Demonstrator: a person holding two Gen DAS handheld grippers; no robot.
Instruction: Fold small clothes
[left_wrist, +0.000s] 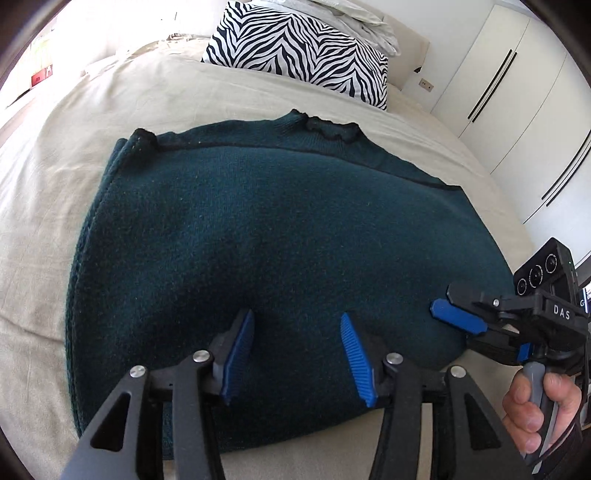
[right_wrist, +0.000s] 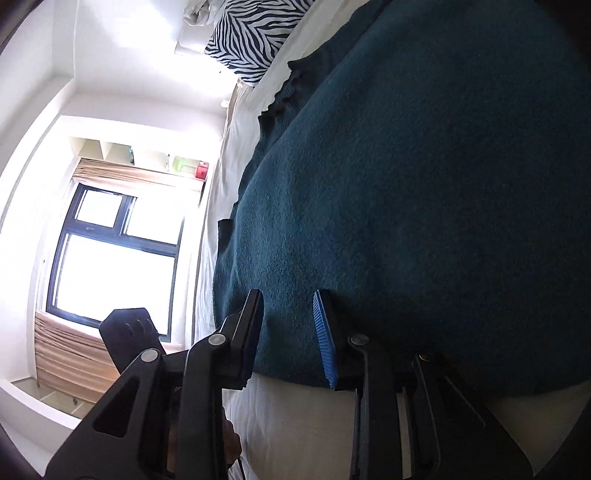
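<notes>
A dark teal knitted sweater (left_wrist: 258, 240) lies flat on the beige bed (left_wrist: 55, 192), its neck end towards the zebra pillow. My left gripper (left_wrist: 297, 326) is open, its blue pads low over the sweater's near hem. My right gripper (left_wrist: 443, 314) shows at the sweater's near right corner, held by a hand. In the right wrist view, turned sideways, the right gripper (right_wrist: 288, 306) is open with its fingers on either side of the sweater's (right_wrist: 406, 203) edge.
A zebra-striped pillow (left_wrist: 303, 48) lies at the head of the bed with white bedding behind it. White wardrobe doors (left_wrist: 509, 110) stand to the right. A window (right_wrist: 110, 258) and a shelf are beyond the bed's far side.
</notes>
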